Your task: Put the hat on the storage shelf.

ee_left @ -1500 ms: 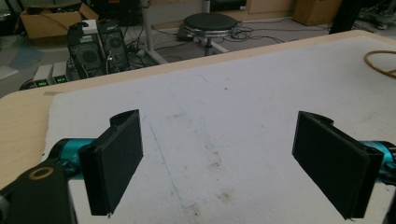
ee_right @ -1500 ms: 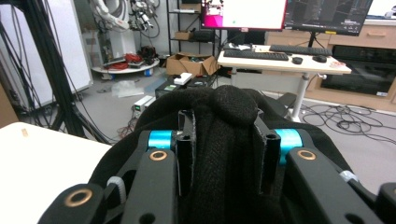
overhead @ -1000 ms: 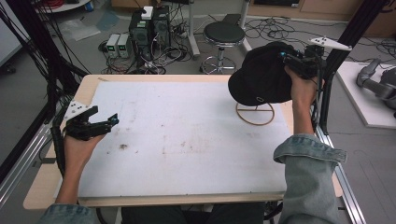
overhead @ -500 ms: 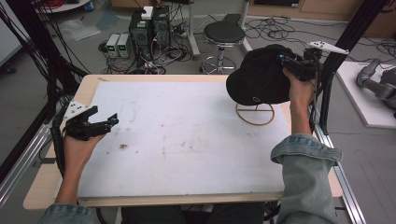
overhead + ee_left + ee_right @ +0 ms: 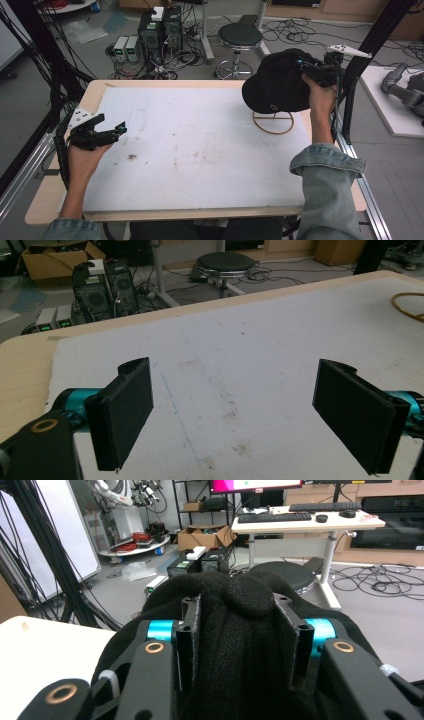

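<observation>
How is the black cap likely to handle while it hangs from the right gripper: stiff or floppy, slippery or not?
Probably soft: in the right gripper view the black cap bunches into a fold between the right gripper pads. The knit-looking fabric should not slip much. It likely weighs little, hanging above the wire stand from one pinch, though the jaws have just been opening, so it may sag or drop.

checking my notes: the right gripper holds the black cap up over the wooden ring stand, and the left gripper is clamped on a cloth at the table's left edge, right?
One thing is off: the left gripper holds nothing. The left gripper view shows its jaws wide apart over the bare white mat. The rest stands: in the high view the right gripper holds the black cap above the wooden ring stand.
</observation>
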{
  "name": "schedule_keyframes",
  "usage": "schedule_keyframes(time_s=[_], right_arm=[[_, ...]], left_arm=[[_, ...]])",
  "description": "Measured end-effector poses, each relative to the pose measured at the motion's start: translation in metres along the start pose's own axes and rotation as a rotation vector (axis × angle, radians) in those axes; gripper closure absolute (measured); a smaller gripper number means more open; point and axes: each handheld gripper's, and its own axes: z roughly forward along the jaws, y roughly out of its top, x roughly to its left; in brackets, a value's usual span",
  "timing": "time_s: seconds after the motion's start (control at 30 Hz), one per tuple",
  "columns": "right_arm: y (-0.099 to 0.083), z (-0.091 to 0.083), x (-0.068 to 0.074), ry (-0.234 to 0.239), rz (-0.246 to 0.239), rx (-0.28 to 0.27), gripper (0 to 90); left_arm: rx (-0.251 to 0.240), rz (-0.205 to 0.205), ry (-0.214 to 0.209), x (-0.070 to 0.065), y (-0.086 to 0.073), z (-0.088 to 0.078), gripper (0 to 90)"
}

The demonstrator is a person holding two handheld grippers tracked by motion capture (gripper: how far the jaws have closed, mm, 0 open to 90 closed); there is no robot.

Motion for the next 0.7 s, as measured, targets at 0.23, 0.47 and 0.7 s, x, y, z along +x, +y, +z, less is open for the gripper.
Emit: schedule_keyframes(time_s=[0.23,0.47,0.7], right_arm=[[-0.0004,0.0007,-0.0007,0.005,-0.001,0.003,58.9],[-0.0008,0.0015,-0.0009,0.007,0.004,0.006,55.2],[-0.0009,0.0022,-0.0010,0.003,-0.001,0.008,53.3]], left_arm=[[0.002,0.001,-0.001,0.0001,0.0000,-0.0001,16.6],[0.000,0.000,0.000,0.0003,-0.0001,0.0000,16.6],[0.000,0.000,-0.001,0.0006,-0.0001,0.0000,16.6]])
